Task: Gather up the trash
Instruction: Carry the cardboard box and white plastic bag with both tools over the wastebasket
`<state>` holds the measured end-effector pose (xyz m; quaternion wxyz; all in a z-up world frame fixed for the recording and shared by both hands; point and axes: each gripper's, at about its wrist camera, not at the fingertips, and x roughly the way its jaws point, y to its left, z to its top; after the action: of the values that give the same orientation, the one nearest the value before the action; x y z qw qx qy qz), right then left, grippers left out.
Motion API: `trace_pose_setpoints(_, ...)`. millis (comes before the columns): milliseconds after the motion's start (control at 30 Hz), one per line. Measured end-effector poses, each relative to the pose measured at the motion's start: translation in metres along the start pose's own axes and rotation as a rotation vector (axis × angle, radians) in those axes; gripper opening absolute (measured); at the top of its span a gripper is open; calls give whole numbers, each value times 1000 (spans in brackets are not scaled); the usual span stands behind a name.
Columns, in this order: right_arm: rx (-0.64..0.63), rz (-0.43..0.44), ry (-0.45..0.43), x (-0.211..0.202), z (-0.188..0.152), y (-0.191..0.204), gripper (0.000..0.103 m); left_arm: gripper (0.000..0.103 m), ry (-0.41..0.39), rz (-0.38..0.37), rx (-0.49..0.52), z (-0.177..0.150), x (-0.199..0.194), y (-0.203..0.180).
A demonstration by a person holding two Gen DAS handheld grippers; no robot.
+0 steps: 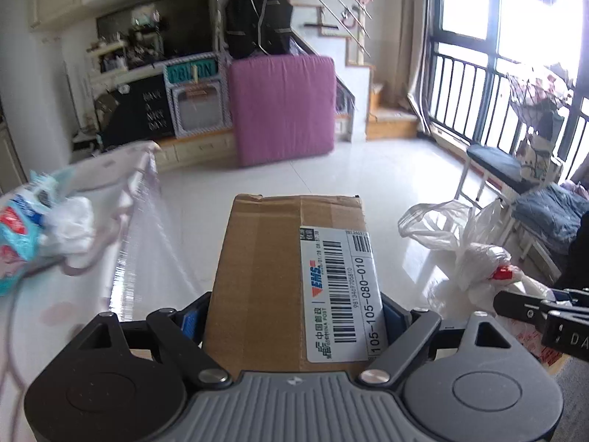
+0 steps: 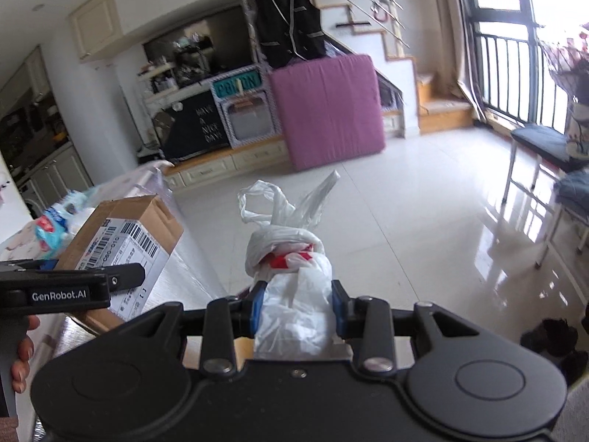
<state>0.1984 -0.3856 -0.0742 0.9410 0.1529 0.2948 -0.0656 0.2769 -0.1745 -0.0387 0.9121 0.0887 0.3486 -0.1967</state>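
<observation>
Left wrist view, left gripper (image 1: 294, 316): we see its black jaws spread wide and clamped on the two sides of a brown rectangular cardboard parcel box (image 1: 279, 258), which juts forward from between the blue pads.
Left wrist view, box label: a white shipping label with barcodes (image 1: 340, 294) lies along the right half of the box's upper face.
Left wrist view, table: on the left, a table under a pale patterned cloth with a clear plastic cover (image 1: 121, 191); the box is held just beside its right edge, above the glossy white tiled floor (image 1: 368, 169).
Left wrist view, table clutter: crumpled blue, red and white plastic wrappers (image 1: 40, 224) lie near the table's left edge.
Left wrist view, right side: a knotted white plastic trash bag with red showing through (image 1: 475, 254) is held beside the box, a black gripper finger (image 1: 530, 307) reaching in from the right edge.
Right wrist view, right gripper (image 2: 297, 313): we see its jaws drawn in and clamped on the white bag (image 2: 291, 283); the bag's knot and loose handles point forward above the floor.
Right wrist view, left side: the cardboard box (image 2: 125, 235) sits in the other gripper, tilted, over the table's right edge (image 2: 191, 269). Fingers of a hand (image 2: 22, 357) show at the left border.
Both views, background: a purple upright mat (image 2: 327, 110) leans against a low cabinet near the stairs.
</observation>
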Motion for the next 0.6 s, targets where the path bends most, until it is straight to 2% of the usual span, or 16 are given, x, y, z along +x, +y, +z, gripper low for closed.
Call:
trace_pose_setpoints(367, 54, -58, 139, 65, -23, -37, 36, 88, 196, -92, 12, 2, 119, -9)
trace_pose_setpoints(600, 56, -54, 216, 110, -30, -39, 36, 88, 349, -118, -22, -16, 206, 3)
